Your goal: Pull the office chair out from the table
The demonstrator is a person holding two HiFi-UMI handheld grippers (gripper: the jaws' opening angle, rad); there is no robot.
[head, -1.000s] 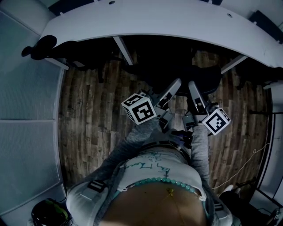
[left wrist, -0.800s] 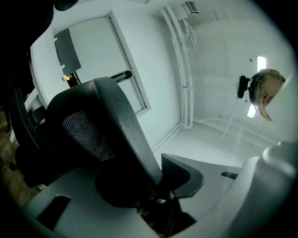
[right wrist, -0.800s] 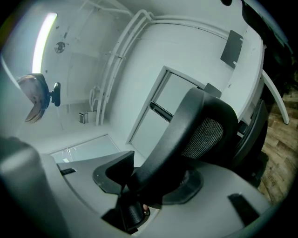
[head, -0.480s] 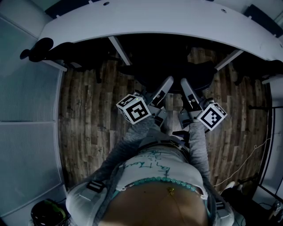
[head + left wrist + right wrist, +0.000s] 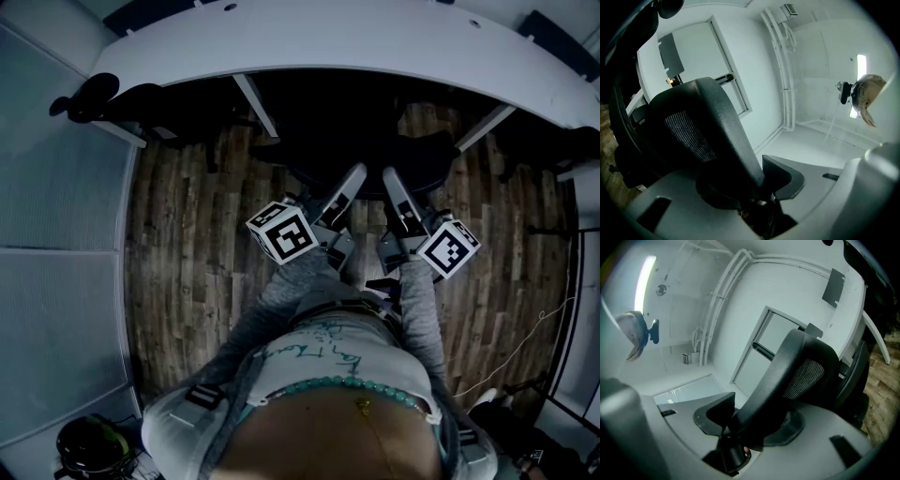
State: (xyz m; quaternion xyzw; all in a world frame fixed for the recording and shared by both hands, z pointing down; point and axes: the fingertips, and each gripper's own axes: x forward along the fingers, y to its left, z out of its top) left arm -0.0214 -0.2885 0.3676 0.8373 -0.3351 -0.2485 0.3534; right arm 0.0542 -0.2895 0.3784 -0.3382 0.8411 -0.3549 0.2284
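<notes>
So the office chair point(image 5: 422, 159) is pushed in under the front edge of the curved white surface point(image 5: 375, 42). Only its back part pokes out toward the person, over the wood plank floor point(image 5: 187, 244). It's all black and sitting in shadow, so the head view doesn't give much detail on it.

Both grippers reach forward side by side and meet the chair close together. The left gripper point(image 5: 345, 186) is on the left part of the back and the right gripper point(image 5: 396, 187) is just beside it on the right. Their marker cubes point(image 5: 281, 232) sit back near the person's grey sleeves.

The left gripper view shows it better. The thick black backrest frame point(image 5: 722, 126) runs right down between the jaws, with the mesh point(image 5: 689, 136) off to its left. The jaws are clamped on that frame, held at about a mid spread because the frame is fairly chunky. It's the same in the right gripper view, just mirrored. The frame comes down between the jaws with the mesh on its right, and that gripper is closed on it too.

Both cameras are tipped slightly upward, so behind the chair you mostly see white walls and some white pipes point(image 5: 780, 56) running up a corner.
</notes>
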